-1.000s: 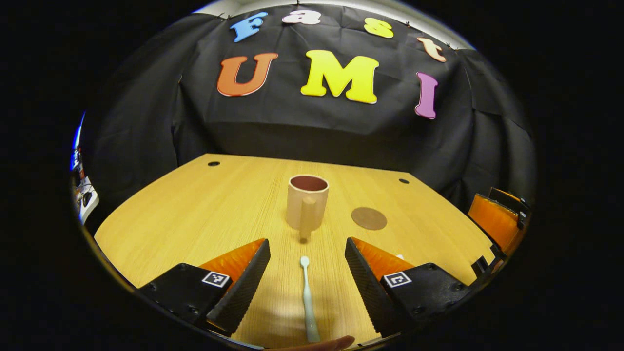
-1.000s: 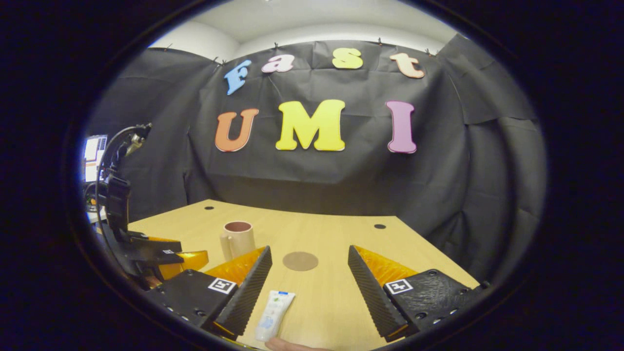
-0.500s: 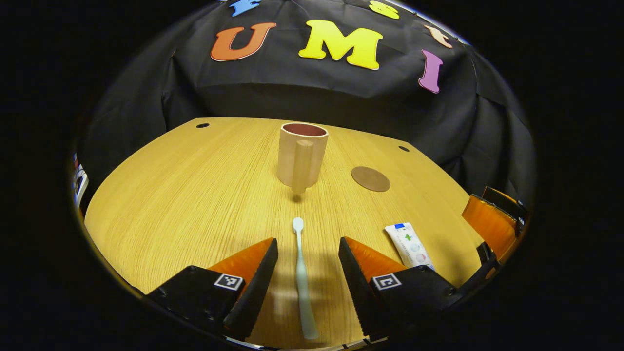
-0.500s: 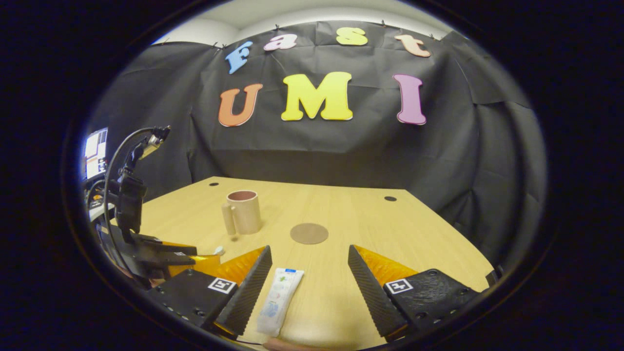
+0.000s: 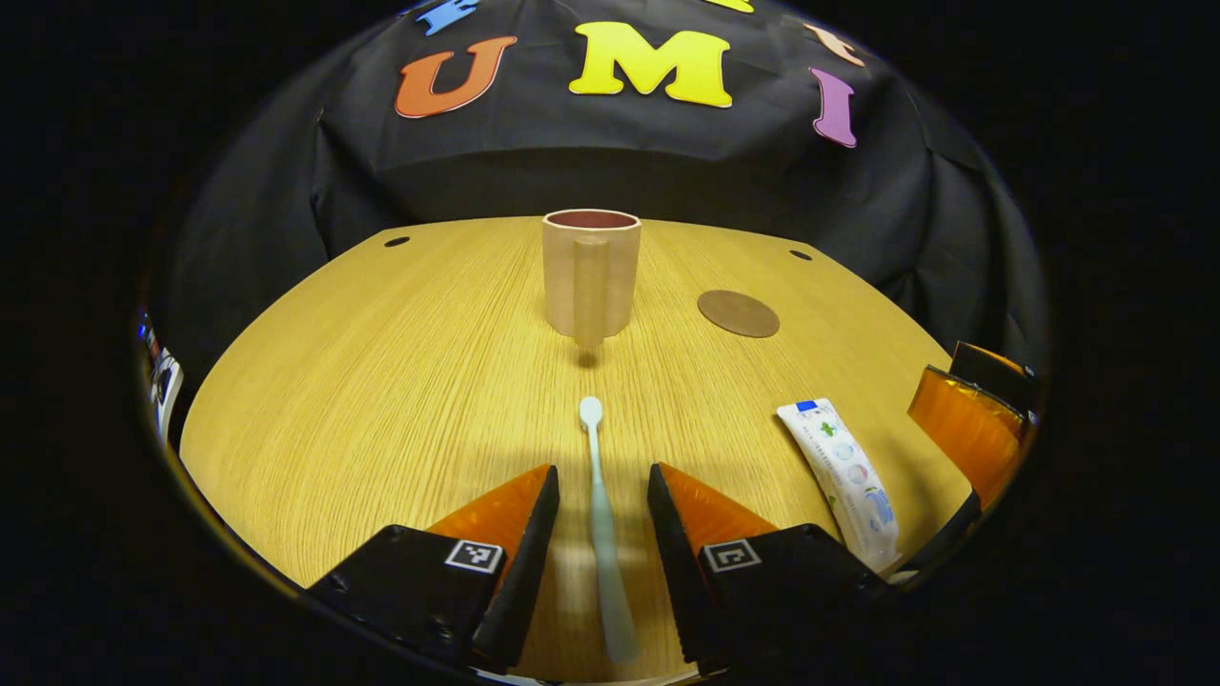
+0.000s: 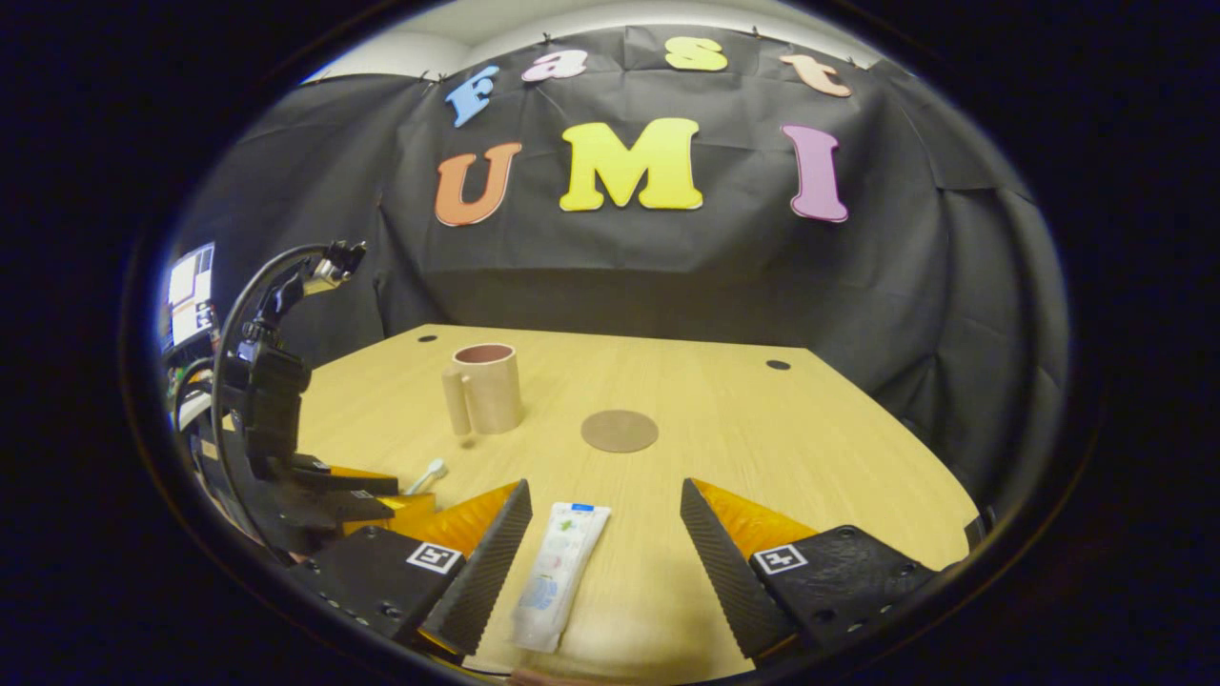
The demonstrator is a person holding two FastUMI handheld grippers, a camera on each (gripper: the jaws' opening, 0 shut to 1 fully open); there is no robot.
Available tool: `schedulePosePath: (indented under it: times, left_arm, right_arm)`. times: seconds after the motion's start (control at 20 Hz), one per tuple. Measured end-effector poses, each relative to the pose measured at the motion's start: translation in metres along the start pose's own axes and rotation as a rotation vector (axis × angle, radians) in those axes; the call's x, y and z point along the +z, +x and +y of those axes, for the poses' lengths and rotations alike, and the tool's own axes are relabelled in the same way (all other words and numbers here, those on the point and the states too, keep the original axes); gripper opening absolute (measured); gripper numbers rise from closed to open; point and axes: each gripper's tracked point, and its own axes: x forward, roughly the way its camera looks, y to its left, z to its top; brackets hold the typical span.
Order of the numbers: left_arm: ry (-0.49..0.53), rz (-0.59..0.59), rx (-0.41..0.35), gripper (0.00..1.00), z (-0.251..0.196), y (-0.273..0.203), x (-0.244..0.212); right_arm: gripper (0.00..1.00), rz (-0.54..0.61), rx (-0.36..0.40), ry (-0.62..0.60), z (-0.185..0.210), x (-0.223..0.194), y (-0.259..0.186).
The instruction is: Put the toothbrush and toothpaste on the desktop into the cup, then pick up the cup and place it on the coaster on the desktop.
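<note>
Both grippers are hanging open: left gripper (image 5: 602,495) straddling the slim plastic toothbrush (image 5: 602,534), right gripper (image 6: 606,514) beside the flat toothpaste (image 6: 558,576) tube on woodgrain desktop (image 5: 381,381).

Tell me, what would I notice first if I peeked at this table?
Probably the tall beige cup with a handle, standing upright in the middle of the yellow wooden table. Next, the pale slim toothbrush lying flat between the left gripper's open fingers, and the white toothpaste tube lying between the right gripper's.
</note>
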Motion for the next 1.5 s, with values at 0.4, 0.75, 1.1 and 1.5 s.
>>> schedulePosePath:
  times: [0.4,0.75,1.1,1.5]
  left_arm:
    - [-0.023,-0.024,0.028,0.13,0.011,0.001,0.004]
    - [0.013,-0.128,0.064,0.08,0.016,-0.014,0.026]
    - [0.056,-0.33,0.086,0.07,0.012,-0.046,0.072]
    - [0.081,-0.524,0.11,0.07,0.012,-0.074,0.107]
  right_arm:
    - [0.95,0.024,0.002,-0.004,0.002,-0.008,0.002]
    - [0.95,0.101,0.031,0.008,0.012,-0.029,0.009]
    - [0.84,0.207,0.051,0.06,0.021,-0.057,0.013]
    - [0.67,0.32,0.077,0.048,0.032,-0.088,0.018]
